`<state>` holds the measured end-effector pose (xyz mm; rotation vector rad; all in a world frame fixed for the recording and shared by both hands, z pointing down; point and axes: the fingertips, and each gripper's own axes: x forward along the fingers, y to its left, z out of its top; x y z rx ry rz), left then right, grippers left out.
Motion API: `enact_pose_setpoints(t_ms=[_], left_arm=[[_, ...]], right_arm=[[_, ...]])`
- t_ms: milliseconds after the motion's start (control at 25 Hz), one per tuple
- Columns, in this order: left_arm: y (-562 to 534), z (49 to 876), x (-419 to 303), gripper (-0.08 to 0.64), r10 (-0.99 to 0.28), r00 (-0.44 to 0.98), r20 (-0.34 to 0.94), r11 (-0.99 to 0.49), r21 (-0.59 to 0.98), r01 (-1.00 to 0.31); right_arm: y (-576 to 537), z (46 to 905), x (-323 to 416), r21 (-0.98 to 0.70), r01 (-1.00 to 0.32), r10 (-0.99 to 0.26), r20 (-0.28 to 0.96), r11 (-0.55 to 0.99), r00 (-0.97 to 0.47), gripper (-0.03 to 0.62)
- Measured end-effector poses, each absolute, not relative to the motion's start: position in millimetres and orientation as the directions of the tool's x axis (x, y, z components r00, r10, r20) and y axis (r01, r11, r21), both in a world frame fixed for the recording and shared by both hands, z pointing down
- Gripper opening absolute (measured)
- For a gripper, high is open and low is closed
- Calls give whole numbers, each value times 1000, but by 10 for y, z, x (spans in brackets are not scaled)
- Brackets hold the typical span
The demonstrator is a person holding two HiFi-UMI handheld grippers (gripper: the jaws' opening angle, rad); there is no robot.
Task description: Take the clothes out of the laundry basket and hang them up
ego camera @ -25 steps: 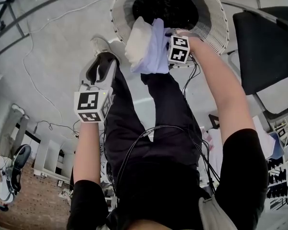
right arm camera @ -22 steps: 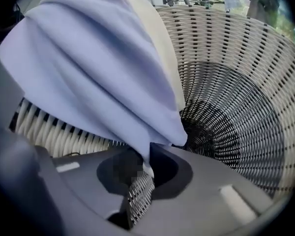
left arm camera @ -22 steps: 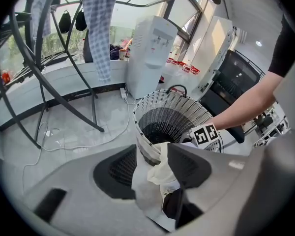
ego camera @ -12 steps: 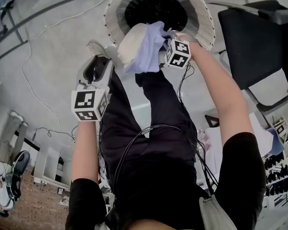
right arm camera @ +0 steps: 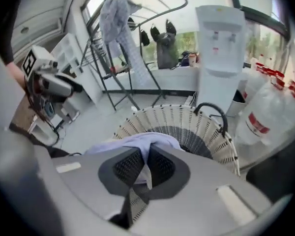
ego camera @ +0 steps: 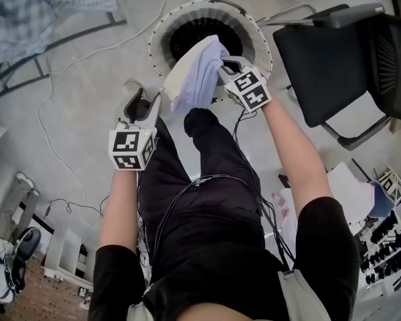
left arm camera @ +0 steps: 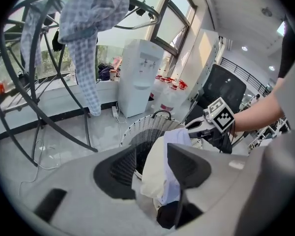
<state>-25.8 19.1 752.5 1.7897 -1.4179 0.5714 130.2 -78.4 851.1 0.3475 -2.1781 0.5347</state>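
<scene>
Both grippers have risen since the earlier frames. The right gripper (ego camera: 224,67) has drawn the garment (ego camera: 199,79) up clear of the laundry basket (ego camera: 262,45), its jaws having just been closing on the cloth.

Beyond the left jaws stands the drying rack (left arm camera: 69,131), a frame of dark curved metal tubes. A limp blue-and-white checked shirt (left arm camera: 86,36) is draped over its top rail. Off to the right of the right jaws sits a black office chair (ego camera: 334,52) with a matte seat.

The basket lies on the grey floor below and beyond the right jaws. It is round and woven in pale slats, with a dark interior and a black loop handle.

The garment is soft and crumpled, lavender on one side and cream on the other. A fold of it is pinched between the nearly closed right jaws, and the rest hangs down.

The left gripper (left arm camera: 152,173) holds its ribbed black jaws moderately wide. The hanging cloth is in line between them, with no pad pressing on it.
</scene>
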Motion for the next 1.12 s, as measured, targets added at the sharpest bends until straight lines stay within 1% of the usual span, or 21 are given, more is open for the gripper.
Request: enact_pose_setpoints(t_ms=[80, 160, 480, 640, 800, 1120], left_arm=[[213, 7305, -249, 202, -623, 282, 730, -87, 294, -952], [230, 7051, -259, 202, -636, 287, 717, -92, 298, -950], [246, 6009, -485, 202, -695, 288, 659, -129, 279, -952], [158, 5561, -671, 201, -738, 278, 615, -145, 257, -955], [22, 5206, -756, 200, -768, 298, 567, -172, 265, -949], [-91, 4612, -889, 204, -794, 355, 493, -228, 300, -926]], right_arm=[[-828, 8098, 1245, -286, -465, -95, 762, 838, -640, 28], [-793, 7700, 1171, -307, -475, -105, 742, 825, -662, 28], [-688, 6105, 850, -259, -417, -152, 666, 871, -731, 28], [-851, 5314, 712, -200, -426, -233, 600, 882, -765, 28], [-985, 4634, 585, -143, -446, -310, 535, 884, -786, 28], [-1197, 3549, 399, -40, -523, -455, 441, 851, -774, 28]])
